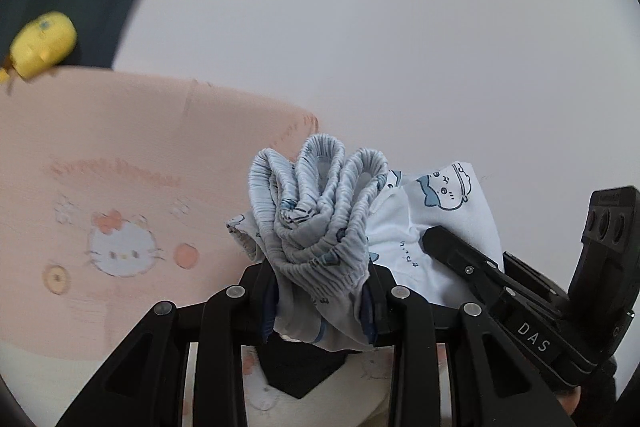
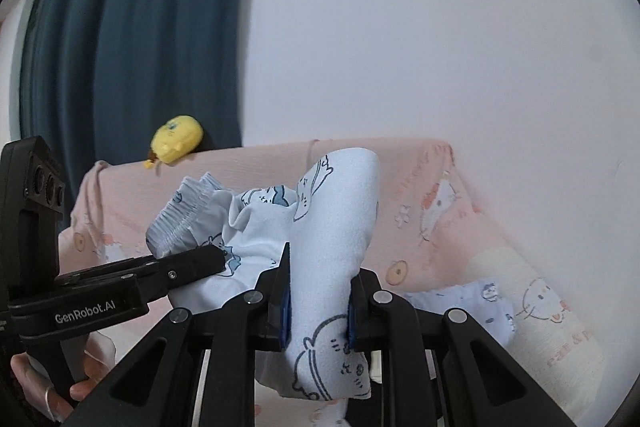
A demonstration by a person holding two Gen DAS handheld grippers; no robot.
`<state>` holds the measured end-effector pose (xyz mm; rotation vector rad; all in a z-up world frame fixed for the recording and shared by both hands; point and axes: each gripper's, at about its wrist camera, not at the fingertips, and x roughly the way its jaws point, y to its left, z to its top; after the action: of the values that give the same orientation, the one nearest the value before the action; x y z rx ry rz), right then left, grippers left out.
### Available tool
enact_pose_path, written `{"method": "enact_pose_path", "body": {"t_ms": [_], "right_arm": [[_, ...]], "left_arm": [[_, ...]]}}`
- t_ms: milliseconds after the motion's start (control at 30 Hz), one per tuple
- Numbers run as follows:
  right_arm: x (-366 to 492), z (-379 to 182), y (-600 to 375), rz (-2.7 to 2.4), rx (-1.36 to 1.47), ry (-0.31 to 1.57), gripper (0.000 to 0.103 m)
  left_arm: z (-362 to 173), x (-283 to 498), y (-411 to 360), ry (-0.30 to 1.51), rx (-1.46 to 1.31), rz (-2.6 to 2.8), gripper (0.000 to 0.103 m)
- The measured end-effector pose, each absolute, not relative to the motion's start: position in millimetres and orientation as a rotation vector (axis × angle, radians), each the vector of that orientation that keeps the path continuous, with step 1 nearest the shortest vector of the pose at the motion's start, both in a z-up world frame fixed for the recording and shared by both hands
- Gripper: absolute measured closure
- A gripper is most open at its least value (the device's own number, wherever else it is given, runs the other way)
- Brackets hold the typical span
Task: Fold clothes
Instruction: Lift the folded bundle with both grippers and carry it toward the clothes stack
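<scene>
A light blue garment with cartoon prints and a ribbed elastic waistband (image 1: 320,203) is held up in the air by both grippers. My left gripper (image 1: 320,301) is shut on the bunched waistband. My right gripper (image 2: 318,311) is shut on a smooth printed fold of the same garment (image 2: 332,227). In the left wrist view the right gripper (image 1: 500,279) reaches in from the right onto the cloth. In the right wrist view the left gripper (image 2: 192,263) comes in from the left, clamped by the waistband (image 2: 180,215).
A pink bed cover with cat prints (image 1: 120,187) lies below and behind the garment, reaching a white wall (image 2: 440,27). A yellow plush toy (image 2: 176,139) sits at its far edge by a dark blue curtain (image 2: 132,27). Another light blue printed cloth (image 2: 480,307) lies on the cover. A hand (image 2: 60,387) holds the left gripper.
</scene>
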<state>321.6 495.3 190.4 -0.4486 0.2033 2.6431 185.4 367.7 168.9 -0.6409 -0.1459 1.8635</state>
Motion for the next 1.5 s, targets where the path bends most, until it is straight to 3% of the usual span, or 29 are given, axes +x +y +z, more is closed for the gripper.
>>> {"method": "enact_pose_path", "body": {"t_ms": [400,700,900,1100,1500], "right_arm": [[314,172,609,2.524,-0.609,0.214,0.085],[326,130,685,2.499,-0.651,0.481,0.085],[313,103,714,2.507,-0.712,0.600,0.084],[301,79,732,2.483,-0.816,0.600,0.083],[297,96,737,2.537,-0.723,0.578,0.083]], "left_arm": [[135,165,490,-0.224,-0.778,1.690,0.074],[94,154,550,-0.202,-0.846,1.623,0.074],[68,149,565,-0.210,-0.893,1.638,0.074],[32,154,577,-0.180,-0.949,1.665,0.074],[47,150,563,-0.191,-0.894,1.692,0.074]]}}
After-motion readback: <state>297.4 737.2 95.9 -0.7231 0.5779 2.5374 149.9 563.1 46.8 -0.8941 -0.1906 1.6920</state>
